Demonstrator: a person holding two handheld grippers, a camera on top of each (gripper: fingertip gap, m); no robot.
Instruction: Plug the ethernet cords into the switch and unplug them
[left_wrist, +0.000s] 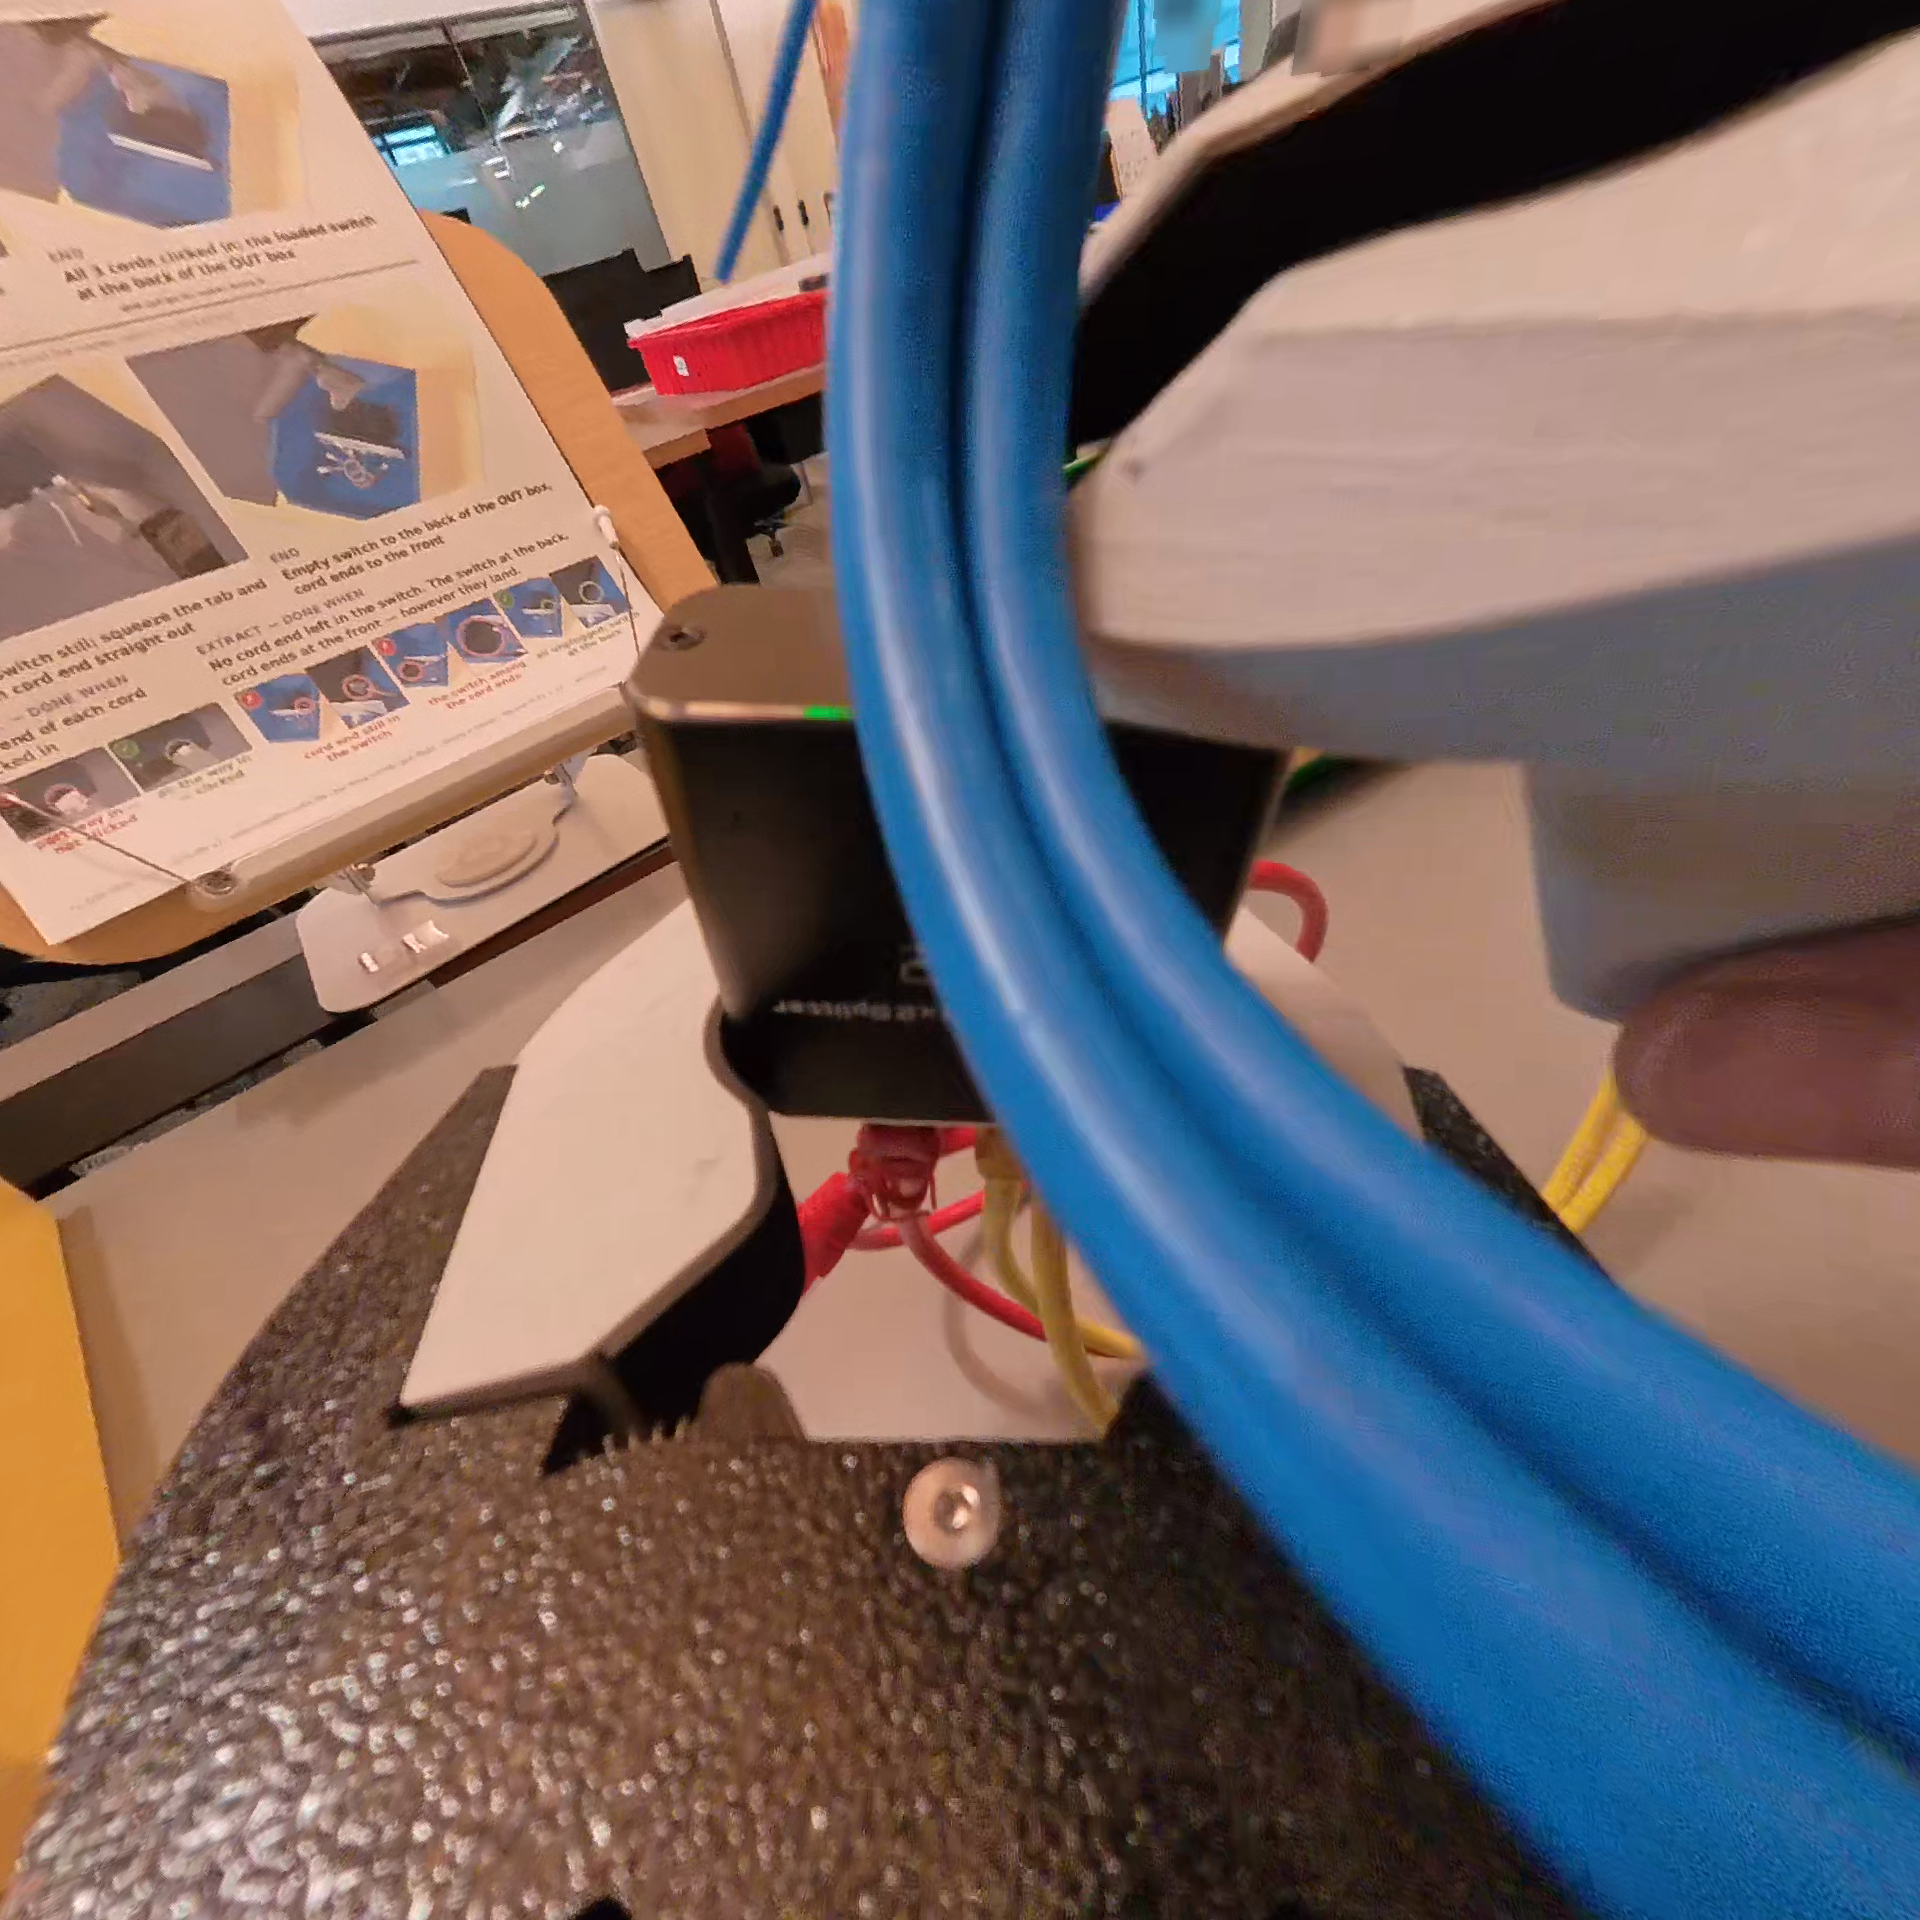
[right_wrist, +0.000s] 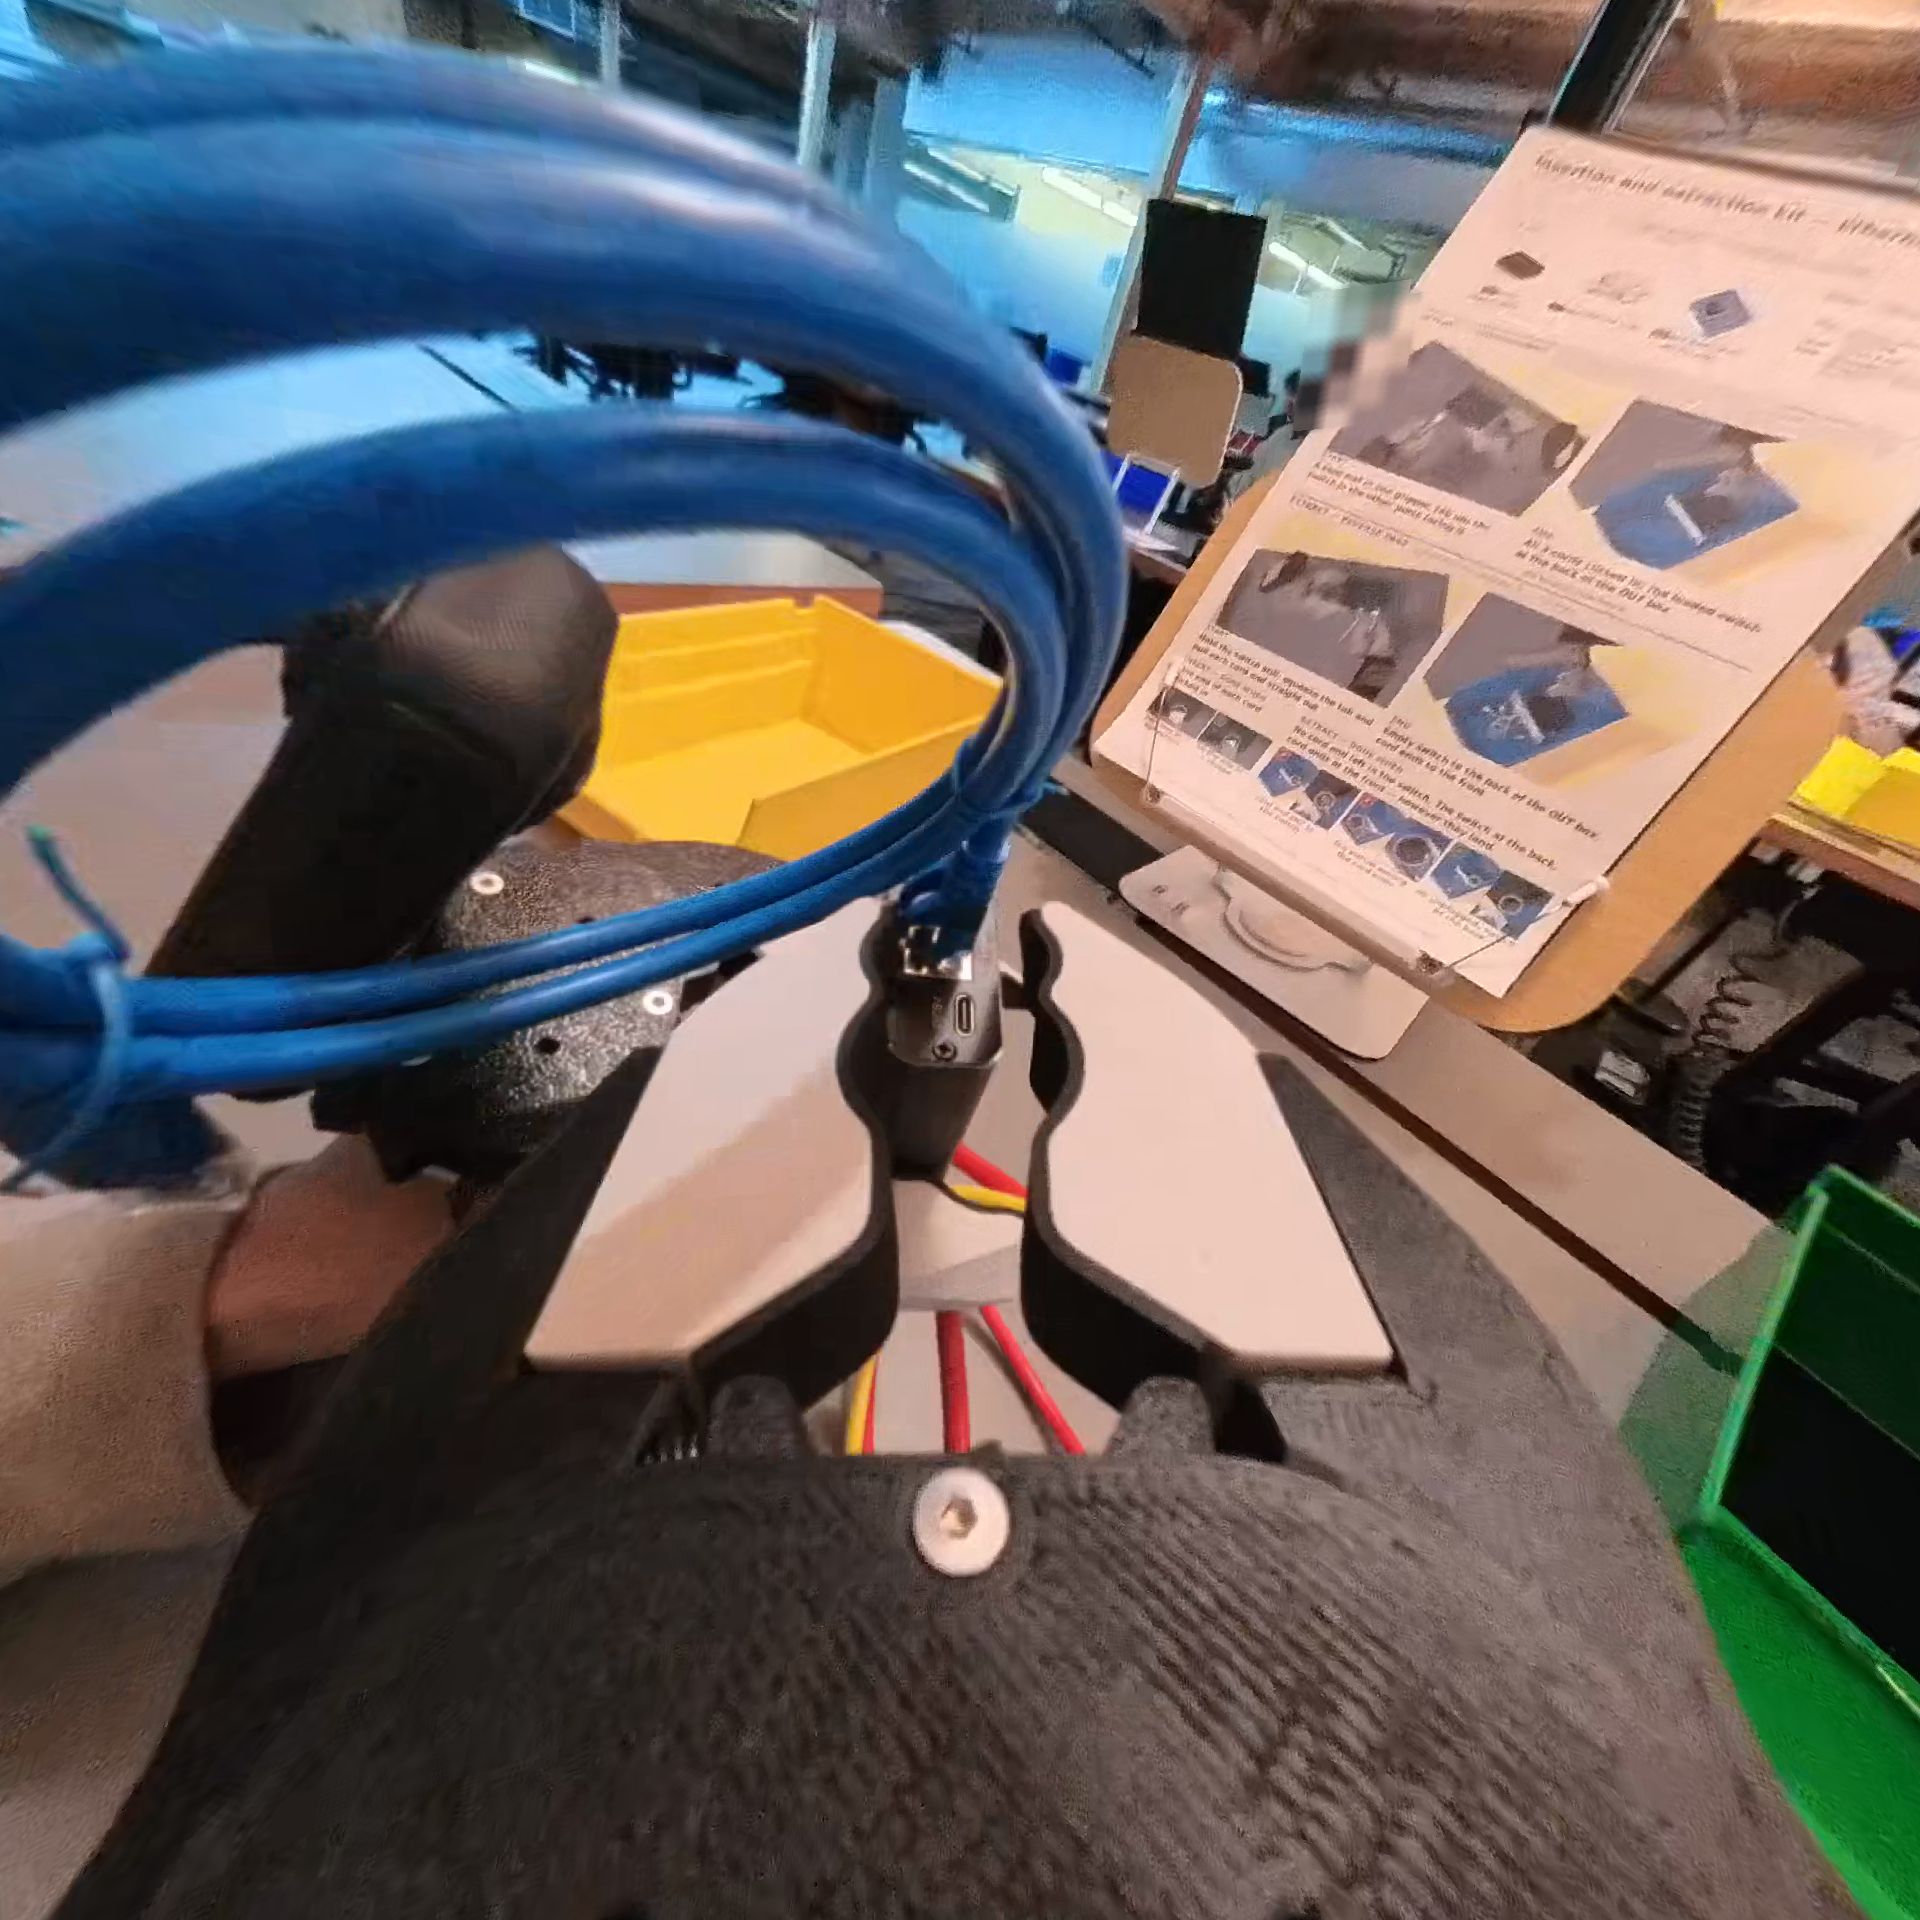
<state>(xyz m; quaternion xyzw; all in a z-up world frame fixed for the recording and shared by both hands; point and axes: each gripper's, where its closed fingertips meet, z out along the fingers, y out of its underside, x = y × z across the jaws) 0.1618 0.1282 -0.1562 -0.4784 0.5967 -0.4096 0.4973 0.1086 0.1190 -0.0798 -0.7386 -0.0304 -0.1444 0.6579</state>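
Note:
My left gripper (left_wrist: 987, 1029) is shut on the black switch (left_wrist: 790, 873) and holds it above the table. One finger (left_wrist: 623, 1195) shows; the other is mostly hidden behind the coiled blue cord (left_wrist: 1039, 727). A red cord (left_wrist: 894, 1174) and a yellow cord (left_wrist: 1049, 1278) are plugged into the switch's underside. In the right wrist view the switch (right_wrist: 940, 1023) stands end-on between my right gripper's (right_wrist: 956, 935) fingers. The jaws stand slightly apart, with a thin gap on the right. The blue cord's plug (right_wrist: 935, 935) sits in the switch's top port, its coil (right_wrist: 623, 312) looping left.
An instruction sheet on a wooden stand (left_wrist: 260, 520) (right_wrist: 1455, 623) stands behind the switch. A yellow bin (right_wrist: 790, 748) is at the back left and a green bin (right_wrist: 1818, 1455) at the right. A red basket (left_wrist: 727, 343) sits on a far table. A person's sleeve and finger (left_wrist: 1766, 1039) are close on the right. The gap from one gripper's tips to the other's is roughly 9 centimeters.

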